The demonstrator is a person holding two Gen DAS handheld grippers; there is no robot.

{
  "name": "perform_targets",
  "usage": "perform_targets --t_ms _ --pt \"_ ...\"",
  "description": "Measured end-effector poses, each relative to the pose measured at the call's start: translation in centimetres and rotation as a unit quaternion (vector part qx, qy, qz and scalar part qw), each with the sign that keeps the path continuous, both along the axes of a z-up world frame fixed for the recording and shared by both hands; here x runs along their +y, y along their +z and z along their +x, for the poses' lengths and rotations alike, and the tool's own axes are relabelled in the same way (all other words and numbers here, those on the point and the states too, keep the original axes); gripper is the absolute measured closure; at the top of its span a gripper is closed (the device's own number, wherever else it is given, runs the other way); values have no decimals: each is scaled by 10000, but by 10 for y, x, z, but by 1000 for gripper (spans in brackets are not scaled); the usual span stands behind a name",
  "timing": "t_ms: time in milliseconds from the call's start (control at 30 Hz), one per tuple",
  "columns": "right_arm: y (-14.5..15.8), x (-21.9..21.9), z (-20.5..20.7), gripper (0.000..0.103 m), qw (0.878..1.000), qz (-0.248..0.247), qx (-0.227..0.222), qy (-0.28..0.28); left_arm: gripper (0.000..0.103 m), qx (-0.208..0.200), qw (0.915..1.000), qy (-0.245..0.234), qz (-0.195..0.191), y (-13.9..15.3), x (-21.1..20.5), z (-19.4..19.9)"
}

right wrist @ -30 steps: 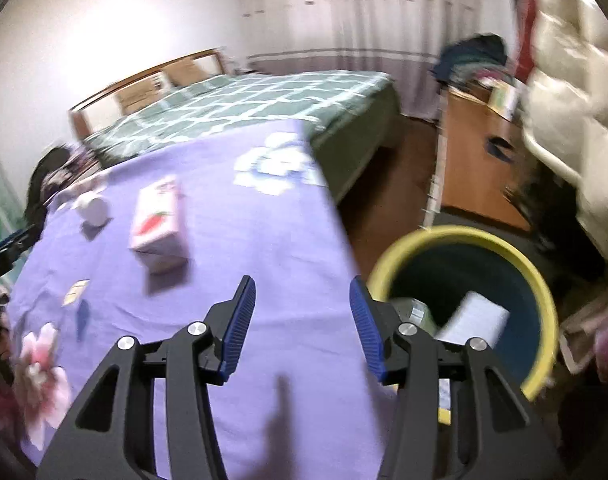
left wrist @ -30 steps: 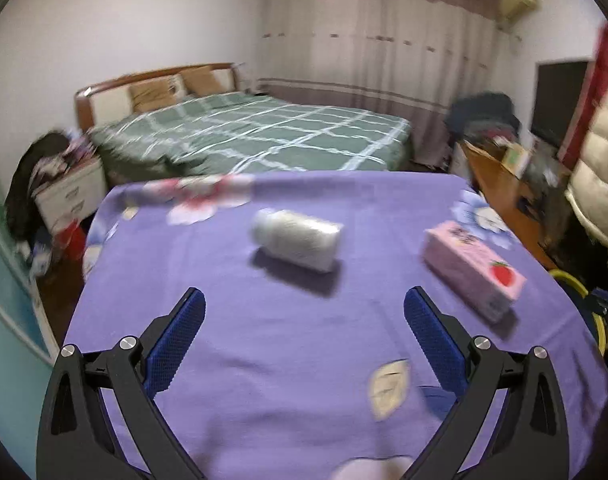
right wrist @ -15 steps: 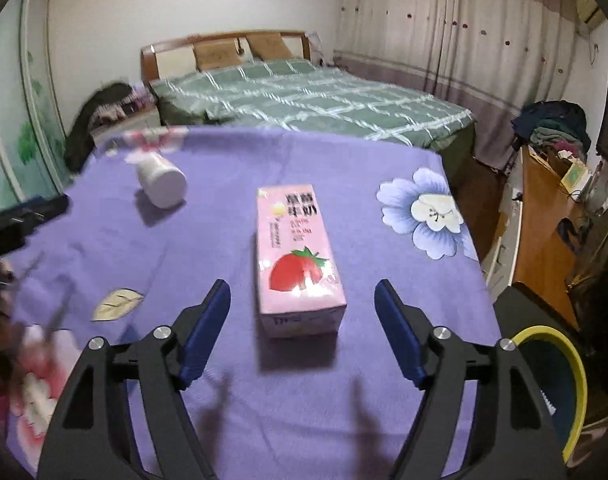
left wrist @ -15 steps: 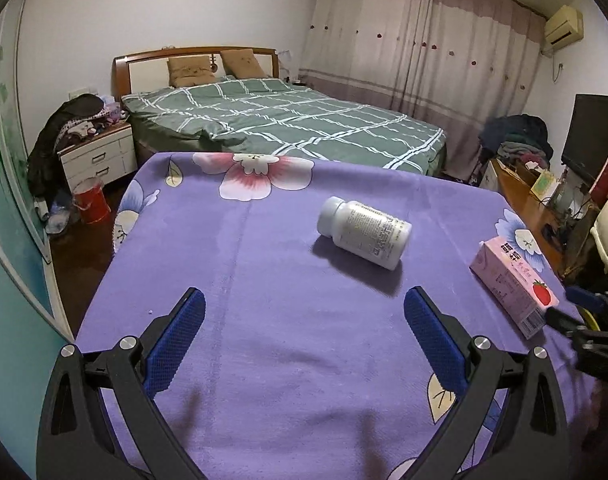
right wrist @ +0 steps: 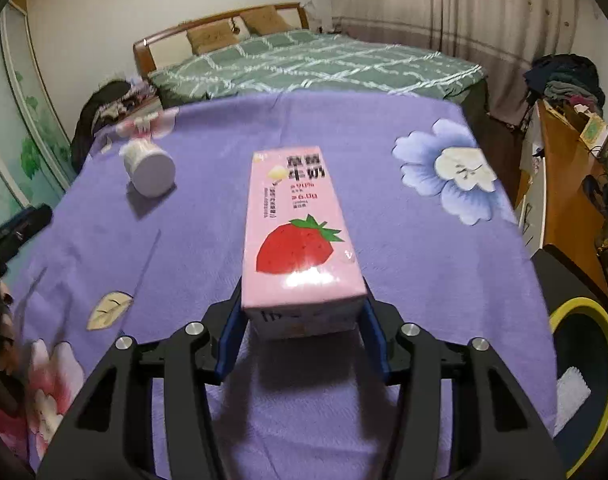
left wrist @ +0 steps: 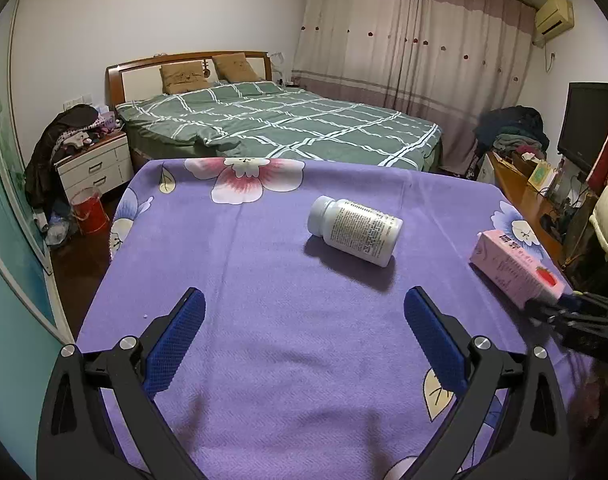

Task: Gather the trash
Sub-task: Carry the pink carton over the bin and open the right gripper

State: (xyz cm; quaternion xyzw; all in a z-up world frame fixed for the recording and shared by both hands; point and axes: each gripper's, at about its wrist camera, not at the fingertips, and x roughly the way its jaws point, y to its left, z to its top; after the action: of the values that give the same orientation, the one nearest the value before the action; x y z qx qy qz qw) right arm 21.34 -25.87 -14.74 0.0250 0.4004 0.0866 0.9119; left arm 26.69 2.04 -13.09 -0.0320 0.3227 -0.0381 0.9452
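A pink strawberry milk carton (right wrist: 300, 232) lies on the purple flowered tablecloth (right wrist: 403, 272). My right gripper (right wrist: 300, 320) has its jaws closing on the carton's near end, and both blue pads (right wrist: 228, 340) touch its sides. In the left wrist view the carton (left wrist: 515, 268) sits at the table's right edge with the right gripper (left wrist: 571, 312) on it. A white pill bottle (left wrist: 355, 230) lies on its side mid-table. My left gripper (left wrist: 304, 300) hovers open and empty in front of the bottle, which lies ahead and a little to the right.
A yellow-rimmed bin (right wrist: 575, 304) with white paper inside stands on the floor right of the table. Beyond the table are a green checked bed (left wrist: 288, 128), a nightstand (left wrist: 92, 164) at left and a wooden desk (left wrist: 523, 196) at right.
My right gripper swung from over the bin to the table, opened wide before the carton, then moved in and closed round its near end. The left gripper stayed open and hardly moved.
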Motion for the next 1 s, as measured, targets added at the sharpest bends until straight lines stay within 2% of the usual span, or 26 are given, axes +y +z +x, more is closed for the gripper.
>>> perform_targets --t_ms 300,500,633,767,1000 --pt "46 -15 -49 56 9970 364 -654 -202 5 30 10000 -16 68 -2 -3 0" --pt "66 -28 -82 56 9938 446 -930 -424 5 41 10000 -30 74 -2 -4 1" --pt "70 -55 -107 56 9883 334 -1116 -986 5 38 9999 -60 99 -3 -6 0" --pt "66 -95 -126 56 9783 197 -1114 -1736 5 51 9999 -93 136 -4 -8 -1" --pt "36 -170 -145 56 9563 55 -699 -2839 5 80 9995 -148 253 -7 -14 -1"
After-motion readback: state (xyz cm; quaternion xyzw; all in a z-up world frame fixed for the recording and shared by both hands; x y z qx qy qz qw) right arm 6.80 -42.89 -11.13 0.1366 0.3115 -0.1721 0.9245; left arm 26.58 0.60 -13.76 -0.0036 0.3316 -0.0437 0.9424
